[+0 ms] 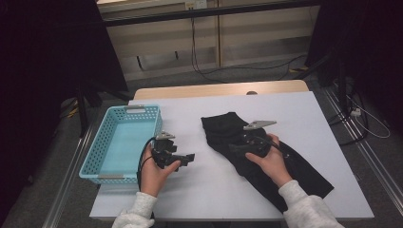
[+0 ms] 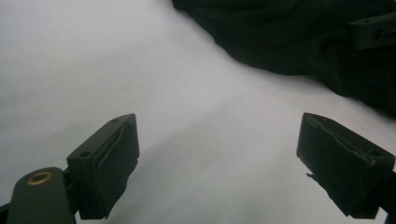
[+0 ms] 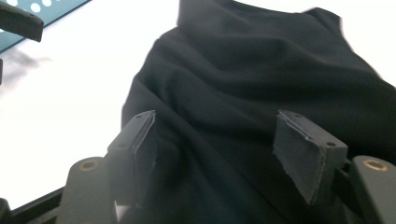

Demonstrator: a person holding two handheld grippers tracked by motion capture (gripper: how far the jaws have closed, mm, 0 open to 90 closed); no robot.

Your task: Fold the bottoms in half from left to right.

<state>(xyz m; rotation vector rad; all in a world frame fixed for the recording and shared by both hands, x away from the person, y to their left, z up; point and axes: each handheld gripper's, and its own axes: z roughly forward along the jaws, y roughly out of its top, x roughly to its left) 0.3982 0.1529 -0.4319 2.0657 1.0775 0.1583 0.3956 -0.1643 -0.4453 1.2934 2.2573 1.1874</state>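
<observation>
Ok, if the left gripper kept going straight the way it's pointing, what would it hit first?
Probably the black fabric garment, after a stretch of bare white table. The open left gripper holds nothing; depth is hard to judge.

Light grey, flecked knit sleeves (image 1: pixel 309 209) are worn on both forearms, seen at the bottom edge of the high view. A black left gripper (image 1: pixel 183 159) is topped by a grey three-cornered plate, and a black cable is looped from it. The right gripper (image 1: pixel 240 147) is black, with a similar grey plate. In the gripper views, worn black pads (image 2: pixel 116 163) and brass-ringed screw holes (image 3: pixel 88 164) are seen at the lower corners.
</observation>
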